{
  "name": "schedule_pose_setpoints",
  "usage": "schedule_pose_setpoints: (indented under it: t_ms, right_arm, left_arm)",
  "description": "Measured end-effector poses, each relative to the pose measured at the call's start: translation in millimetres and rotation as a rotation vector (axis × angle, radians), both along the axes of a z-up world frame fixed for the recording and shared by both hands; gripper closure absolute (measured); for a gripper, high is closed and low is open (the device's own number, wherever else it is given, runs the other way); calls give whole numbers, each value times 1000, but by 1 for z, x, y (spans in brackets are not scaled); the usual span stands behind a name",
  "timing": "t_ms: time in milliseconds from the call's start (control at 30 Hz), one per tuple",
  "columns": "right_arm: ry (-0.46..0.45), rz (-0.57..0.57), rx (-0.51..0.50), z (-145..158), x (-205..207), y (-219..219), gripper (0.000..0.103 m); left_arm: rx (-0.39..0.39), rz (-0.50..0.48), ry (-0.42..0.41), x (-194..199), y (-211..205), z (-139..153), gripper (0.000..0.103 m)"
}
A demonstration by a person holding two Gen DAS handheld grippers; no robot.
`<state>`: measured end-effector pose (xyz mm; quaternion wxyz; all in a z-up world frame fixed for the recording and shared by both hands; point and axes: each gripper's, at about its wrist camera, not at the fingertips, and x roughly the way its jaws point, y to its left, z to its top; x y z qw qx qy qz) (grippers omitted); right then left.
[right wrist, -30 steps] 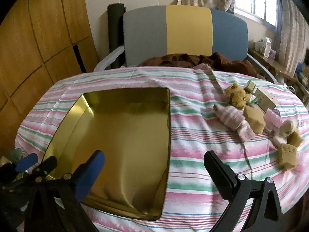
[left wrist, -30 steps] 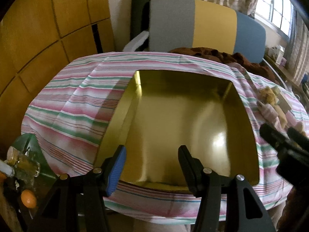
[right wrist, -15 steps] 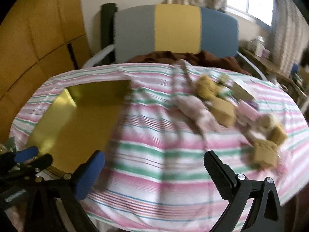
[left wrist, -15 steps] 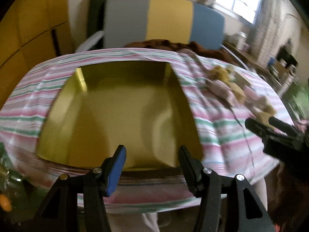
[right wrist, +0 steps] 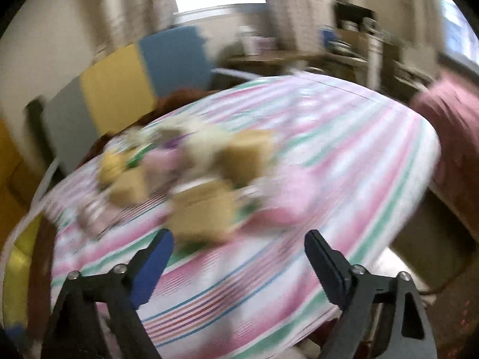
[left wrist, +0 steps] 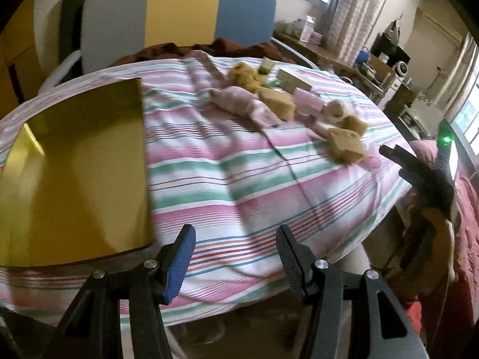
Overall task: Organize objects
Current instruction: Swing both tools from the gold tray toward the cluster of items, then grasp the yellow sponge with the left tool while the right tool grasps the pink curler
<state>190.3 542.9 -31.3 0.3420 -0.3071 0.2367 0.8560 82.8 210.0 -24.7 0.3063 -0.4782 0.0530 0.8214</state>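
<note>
Sorting has not visibly begun: the shiny gold rectangular tray (left wrist: 74,173) lies empty at one side of the striped pink, green and white cloth-covered worktop (left wrist: 239,185), while the heap of tan blocks, pink pouches and plush pieces (left wrist: 287,107) sits well apart from it. Left tongs (left wrist: 235,257) are held narrowly open, gripping nothing. Right tongs (right wrist: 239,257) are closing, nothing between them, near the blurred heap. Open cloth is left between heap and tray; the worktop edge lies close below both tongs.
</note>
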Motion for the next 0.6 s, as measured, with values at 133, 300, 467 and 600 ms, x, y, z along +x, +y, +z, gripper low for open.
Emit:
schedule_pose_setpoints:
  t_ms: [133,300,467,600]
  right_arm:
    - [-32,-2,-2,-9,-3,40,18]
    - [-38,53,-37,-22,-16,64,27]
    - [-38,65,-46,-40,-25,70,37]
    - [-12,61,-6,-43,-20,70,59]
  left_arm:
    - [11,-33,-35,-4,23,-8,44]
    - [82,-63,-80,-13,51,-13,21]
    - [123,-100,-61,-18,82,-10,21]
    - [134,-141,-30,-23,115,-11,14]
